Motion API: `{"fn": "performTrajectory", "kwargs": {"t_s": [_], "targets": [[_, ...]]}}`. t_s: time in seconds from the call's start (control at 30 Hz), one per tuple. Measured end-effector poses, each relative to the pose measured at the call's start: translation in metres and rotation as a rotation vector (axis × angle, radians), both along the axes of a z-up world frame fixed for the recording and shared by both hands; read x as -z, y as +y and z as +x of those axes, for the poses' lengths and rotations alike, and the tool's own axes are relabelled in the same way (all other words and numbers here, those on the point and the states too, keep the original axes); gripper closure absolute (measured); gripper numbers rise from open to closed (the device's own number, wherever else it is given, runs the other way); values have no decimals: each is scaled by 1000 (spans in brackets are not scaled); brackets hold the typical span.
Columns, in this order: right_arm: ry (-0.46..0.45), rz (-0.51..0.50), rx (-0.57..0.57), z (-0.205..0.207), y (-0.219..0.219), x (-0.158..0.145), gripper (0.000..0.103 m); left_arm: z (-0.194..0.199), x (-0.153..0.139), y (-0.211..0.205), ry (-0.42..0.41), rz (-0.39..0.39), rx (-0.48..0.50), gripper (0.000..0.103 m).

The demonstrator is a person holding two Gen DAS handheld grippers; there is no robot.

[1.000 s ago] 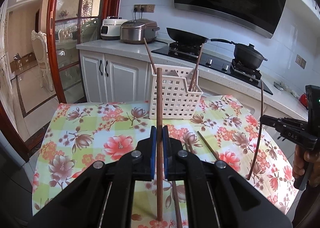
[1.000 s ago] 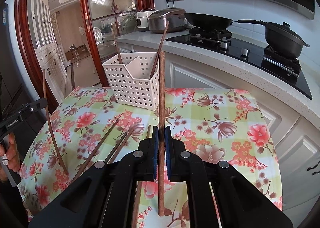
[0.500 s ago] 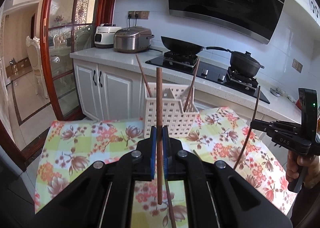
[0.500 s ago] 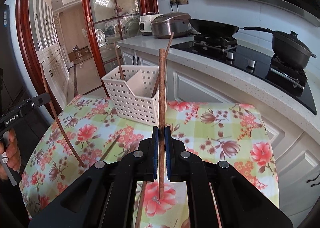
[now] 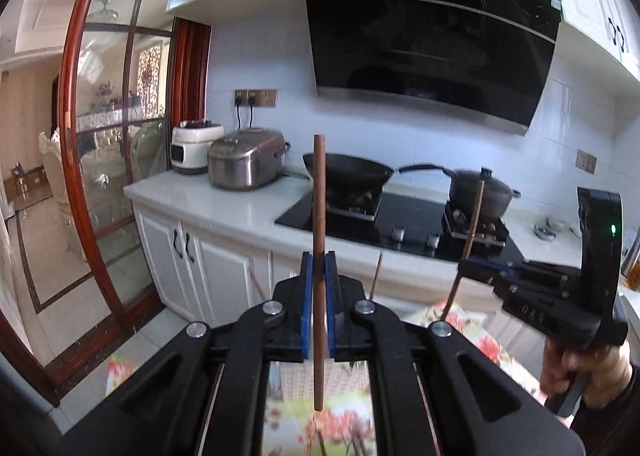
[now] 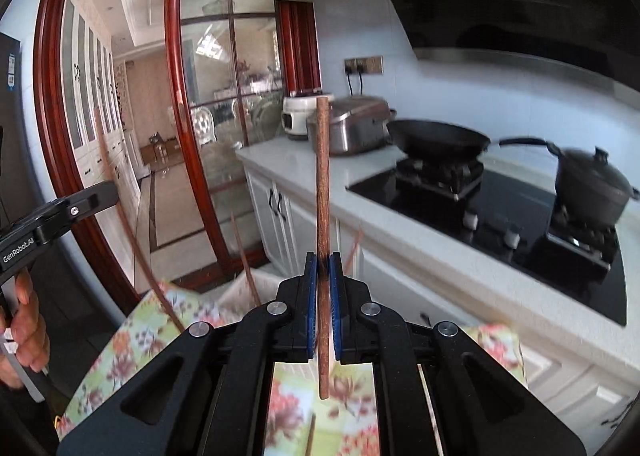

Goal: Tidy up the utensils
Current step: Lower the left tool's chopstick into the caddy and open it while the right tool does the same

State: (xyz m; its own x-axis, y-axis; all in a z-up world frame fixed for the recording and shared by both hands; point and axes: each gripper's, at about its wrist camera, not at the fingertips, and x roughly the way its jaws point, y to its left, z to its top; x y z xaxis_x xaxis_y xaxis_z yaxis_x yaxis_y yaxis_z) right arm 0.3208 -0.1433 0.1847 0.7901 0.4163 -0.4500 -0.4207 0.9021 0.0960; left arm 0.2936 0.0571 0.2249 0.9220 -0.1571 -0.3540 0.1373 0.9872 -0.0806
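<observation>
My left gripper (image 5: 319, 268) is shut on a brown chopstick (image 5: 319, 216) that stands upright between the blue pads. My right gripper (image 6: 323, 268) is shut on another brown chopstick (image 6: 322, 184), also upright. The right gripper also shows in the left wrist view (image 5: 480, 262), holding its chopstick (image 5: 474, 216) tilted. The left gripper shows at the left edge of the right wrist view (image 6: 108, 192). The white slotted basket (image 6: 240, 292) is mostly hidden behind the grippers; tips of chopsticks (image 5: 376, 270) standing in it poke up.
The floral tablecloth (image 6: 132, 340) lies below the grippers, with loose chopsticks (image 6: 310, 436) on it. Behind stands a white counter (image 5: 224, 208) with rice cookers (image 5: 244, 162), a wok (image 5: 352, 170) and a pot (image 5: 480, 192) on the hob. A red-framed glass door (image 5: 76, 136) is left.
Both grippers have risen and tilted up with their chopsticks. The basket and table have dropped to the bottom of both views. The right gripper has come closer to the left one.
</observation>
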Motion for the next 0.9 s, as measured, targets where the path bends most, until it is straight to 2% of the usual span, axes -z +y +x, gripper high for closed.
{"fn": "performTrajectory", "kwargs": {"t_s": [0.13,0.33,0.63,0.9], "targets": [[0,18,1,22,15,-4,96,34,-7,-6,-10,8,-20,97],[4,22,16,47,32,3,96,70,5,-6,-3,1,-58,97],[72,-14,34,71,42,43,96,95,58,4,48,-57,-84,97],[110,-30,43,82,45,70,96,105,89,11,108,-104,-88,97]]}}
